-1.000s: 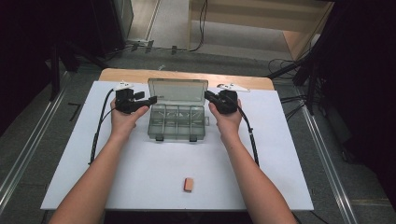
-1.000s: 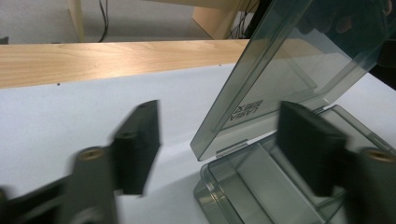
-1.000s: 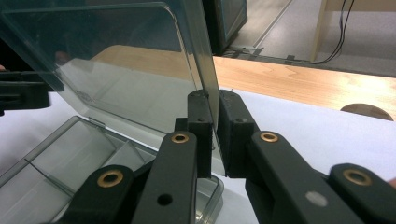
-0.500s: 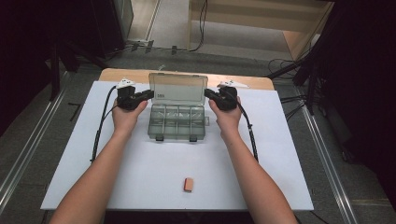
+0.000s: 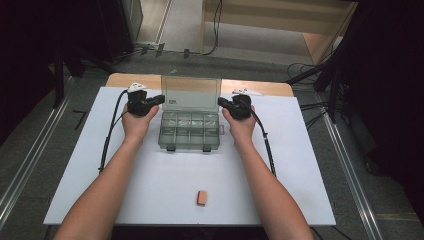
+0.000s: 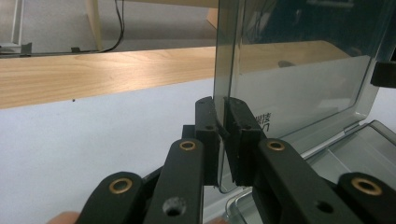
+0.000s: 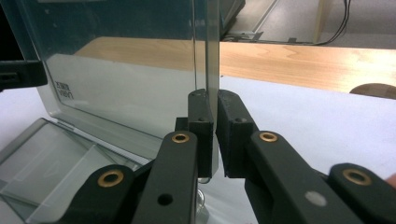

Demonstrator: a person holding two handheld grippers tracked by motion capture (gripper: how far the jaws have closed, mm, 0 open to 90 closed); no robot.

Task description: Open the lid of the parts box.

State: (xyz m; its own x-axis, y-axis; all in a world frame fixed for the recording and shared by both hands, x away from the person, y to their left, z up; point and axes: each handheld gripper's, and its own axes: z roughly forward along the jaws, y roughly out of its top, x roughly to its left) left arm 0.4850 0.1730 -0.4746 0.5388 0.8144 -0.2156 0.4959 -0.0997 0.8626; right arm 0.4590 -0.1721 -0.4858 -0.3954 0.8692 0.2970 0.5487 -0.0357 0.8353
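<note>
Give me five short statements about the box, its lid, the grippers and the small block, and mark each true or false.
1. The lid of the box stands open. True.
2. The left gripper is clamped on a side edge of the lid. True.
3. The right gripper holds the block. False: its jaws are on the lid's other side edge, and the block lies alone on the white sheet, nearer the person than the box.
4. The box's compartments are full of screws. False: those in sight look empty.
5. The lid is opaque black. False: it is clear, and the table shows through it.
</note>
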